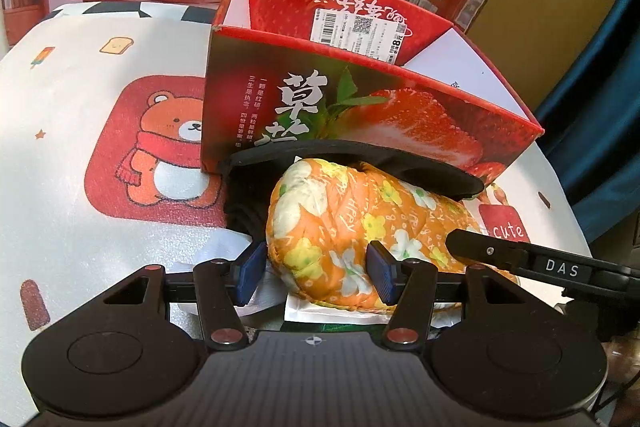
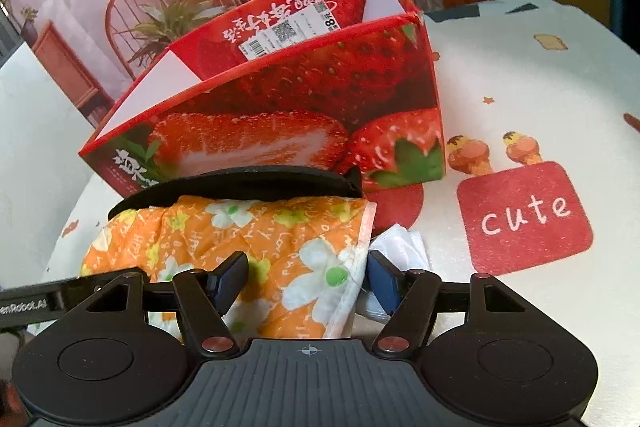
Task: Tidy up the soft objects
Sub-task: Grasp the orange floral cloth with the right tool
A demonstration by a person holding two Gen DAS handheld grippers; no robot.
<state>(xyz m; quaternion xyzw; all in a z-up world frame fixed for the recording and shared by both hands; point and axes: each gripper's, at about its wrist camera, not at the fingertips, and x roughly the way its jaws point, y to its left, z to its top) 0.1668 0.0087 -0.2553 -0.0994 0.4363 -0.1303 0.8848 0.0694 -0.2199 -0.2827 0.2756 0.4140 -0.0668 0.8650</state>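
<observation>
Close to me, my left gripper (image 1: 316, 273) has its blue pads on both sides of one end of the orange flower cushion (image 1: 360, 227), and it looks like it squeezes it. My right gripper (image 2: 304, 281) is at the other end; its fingers sit on both sides too, but I cannot tell if they press. The cushion lies on the table mat (image 1: 80, 107), with a black slipper (image 1: 360, 157) just behind it. Farther back stands the open strawberry box (image 1: 360, 99). I think I am picking up the cushion. Next I need both ends held tight, then lift it up over the box wall and drop it in
</observation>
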